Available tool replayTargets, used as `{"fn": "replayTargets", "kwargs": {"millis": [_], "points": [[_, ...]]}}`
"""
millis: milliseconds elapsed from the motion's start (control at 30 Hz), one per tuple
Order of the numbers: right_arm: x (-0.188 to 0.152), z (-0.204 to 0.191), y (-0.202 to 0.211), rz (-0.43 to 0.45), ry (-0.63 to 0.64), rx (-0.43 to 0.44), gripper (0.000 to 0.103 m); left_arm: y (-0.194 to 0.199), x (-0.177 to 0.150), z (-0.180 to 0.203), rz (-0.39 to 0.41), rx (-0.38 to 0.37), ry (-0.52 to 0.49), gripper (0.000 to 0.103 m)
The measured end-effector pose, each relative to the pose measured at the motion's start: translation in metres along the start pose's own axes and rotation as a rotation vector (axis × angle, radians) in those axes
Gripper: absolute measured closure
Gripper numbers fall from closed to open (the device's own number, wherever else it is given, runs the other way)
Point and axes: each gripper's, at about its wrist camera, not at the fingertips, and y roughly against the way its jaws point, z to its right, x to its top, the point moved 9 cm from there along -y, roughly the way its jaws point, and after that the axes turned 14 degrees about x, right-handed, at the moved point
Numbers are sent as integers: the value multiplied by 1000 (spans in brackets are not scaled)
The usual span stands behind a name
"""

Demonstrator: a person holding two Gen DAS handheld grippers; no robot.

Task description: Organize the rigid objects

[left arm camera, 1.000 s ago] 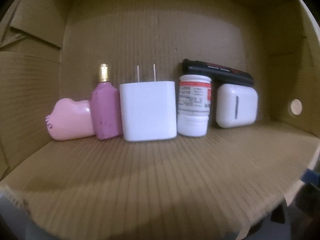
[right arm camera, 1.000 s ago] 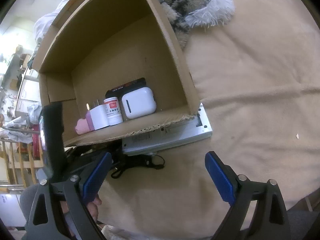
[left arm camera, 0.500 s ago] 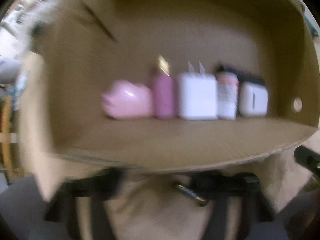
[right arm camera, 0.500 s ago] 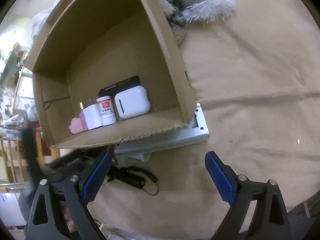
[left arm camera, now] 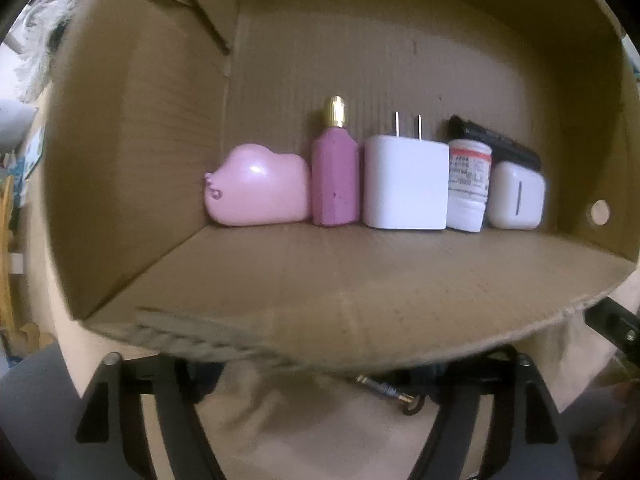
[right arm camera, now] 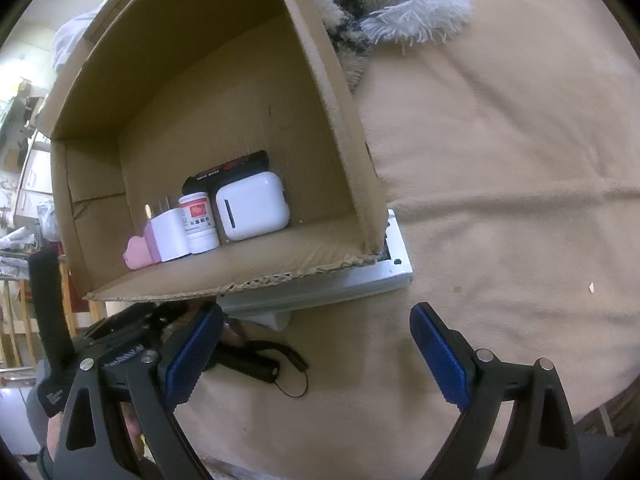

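Corrugated cardboard box on its side on beige fleece: glossy pink blob toy, matte pink bottle, white charger cube, white pill bottle, rounded white case in a row along the back wall. Left hand-held gripper just opened wider, empty; right hand-held gripper wide, empty.

White bottle label – print too blurred, nothing legible elsewhere

We see a tan blanket spread over the surface, with a cardboard box at its left part resting on a flat white slab. Just nearer than the slab lies a small black device with a cord, and a shaggy rug lies at the far edge.
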Motion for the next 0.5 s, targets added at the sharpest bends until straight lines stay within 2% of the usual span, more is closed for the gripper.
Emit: {"fn": "replayTargets", "kwargs": {"millis": [200,267,300,367,400,433,500], "points": [[-2,-2,2,-1,9,10,3,12,9,-4,-2,2,71,26],[-2,-3,4,4,10,19,3,20,19,5,-7,-64,70,22],[-2,-3,8,6,11,24,3,23,16,17,-30,-123,59,20],[-1,-6,8,6,18,32,3,27,-3,43,-53,-156,19,20],[-1,-8,8,5,22,35,3,24,-5,51,-56,-134,-11,20],[-1,-10,8,3,27,36,3,19,-7,58,-64,-98,-43,15],[-1,-11,8,1,32,36,3,14,-6,69,-69,-75,-53,9]]}}
